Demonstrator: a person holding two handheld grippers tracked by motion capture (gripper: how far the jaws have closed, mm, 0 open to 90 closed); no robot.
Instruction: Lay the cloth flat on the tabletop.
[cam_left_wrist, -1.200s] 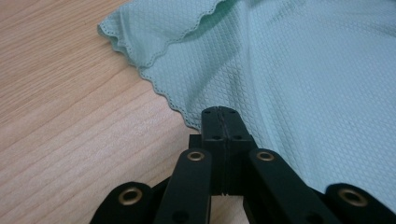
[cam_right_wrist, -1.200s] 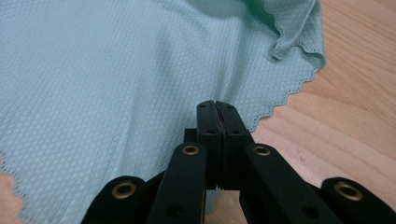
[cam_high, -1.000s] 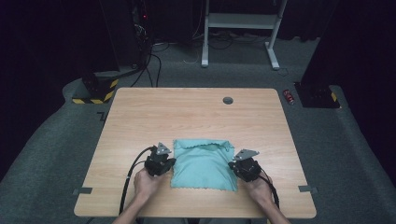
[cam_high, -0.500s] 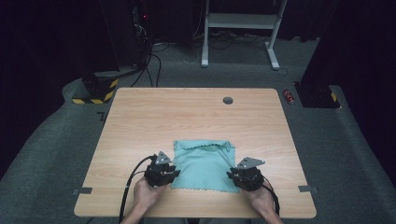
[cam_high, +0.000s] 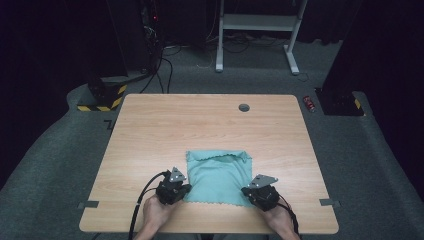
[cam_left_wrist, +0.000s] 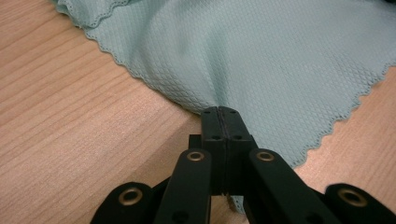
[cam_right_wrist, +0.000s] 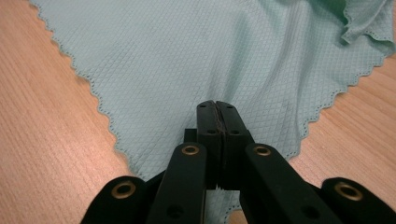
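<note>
**A:** Where does the cloth (cam_high: 218, 177) lie from your two tools?

**B:** It sits in the lower middle of the high view, on the near half of the worktop (cam_high: 165, 130), and runs up the frame away from you. Your left hand-held gripper (cam_high: 181, 190) is at its lower left corner and your right hand-held gripper (cam_high: 251, 192) at its lower right corner, so neither hand is nearer; you have one near corner each.

**A:** And the jaws?

**B:** They have just been closing, and both pairs are now pinched tight on fabric. In the left gripper view the cloth (cam_left_wrist: 261, 60) puckers into the left hand-held gripper (cam_left_wrist: 219, 112); in the right gripper view the cloth (cam_right_wrist: 187, 56) creases into the right hand-held gripper (cam_right_wrist: 215, 106).

**A:** Which way does the cloth point?

**B:** It is close to square, with no strong long axis. Its scalloped near edge runs left to right between your tools; the far edge, toward the top of the frame, is rumpled and folded over. I judge your next move turns on carrying that near edge up the frame, both hands together.
</note>
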